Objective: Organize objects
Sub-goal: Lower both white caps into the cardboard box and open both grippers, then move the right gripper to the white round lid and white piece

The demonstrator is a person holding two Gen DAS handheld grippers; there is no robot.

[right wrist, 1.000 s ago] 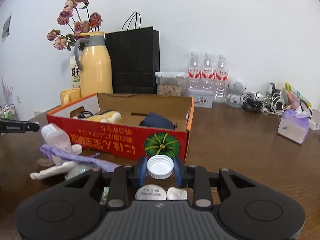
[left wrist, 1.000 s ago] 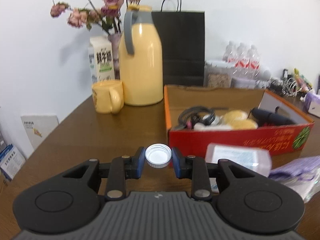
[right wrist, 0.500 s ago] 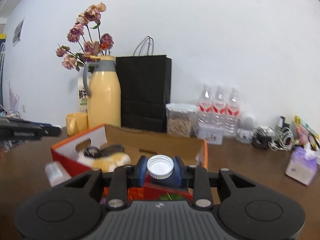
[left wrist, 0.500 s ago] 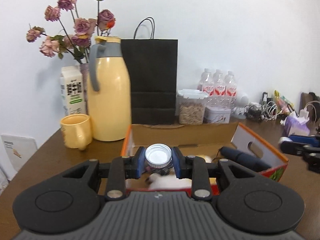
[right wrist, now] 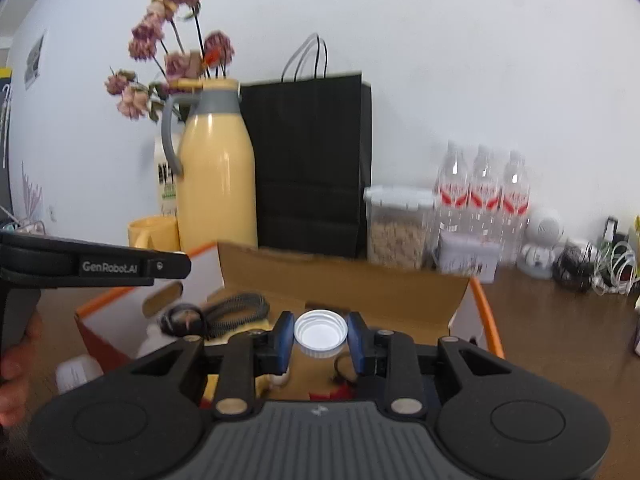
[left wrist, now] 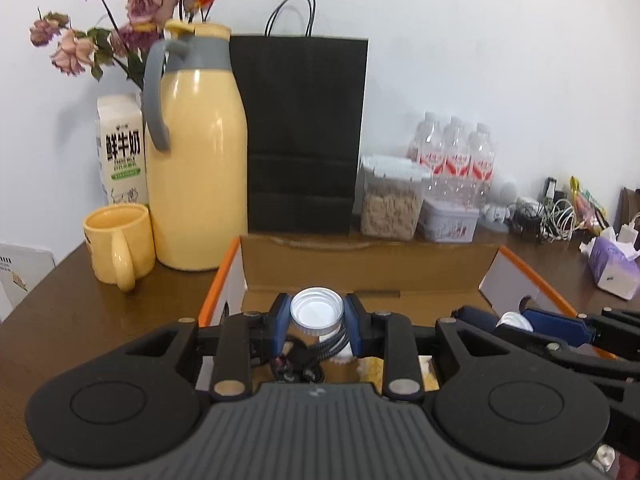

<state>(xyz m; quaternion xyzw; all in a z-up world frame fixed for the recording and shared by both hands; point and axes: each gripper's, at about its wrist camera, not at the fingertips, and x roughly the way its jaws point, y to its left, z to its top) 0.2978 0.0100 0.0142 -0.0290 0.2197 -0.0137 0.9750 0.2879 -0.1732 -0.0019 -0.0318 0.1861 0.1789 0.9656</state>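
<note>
Each gripper, left (left wrist: pixel 317 317) and right (right wrist: pixel 320 337), clamps a white ribbed bottle cap (left wrist: pixel 317 313) over the orange-edged cardboard box (left wrist: pixel 360 260).

Left gripper (left wrist: pixel 317 322): black body, ribbed grey housing, 2 blue pads, silver screws. "GenRobot.AI" printed white on its side.

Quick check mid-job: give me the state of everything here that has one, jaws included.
Left gripper: jaws shut on a white bottle cap, over the box.
Right gripper: jaws shut on a second white cap.
Cardboard box: open, items inside.
Yellow thermos: upright, lid on.
Yellow mug: upright.
Cereal container: lidded.
Black paper bag: standing.
</note>
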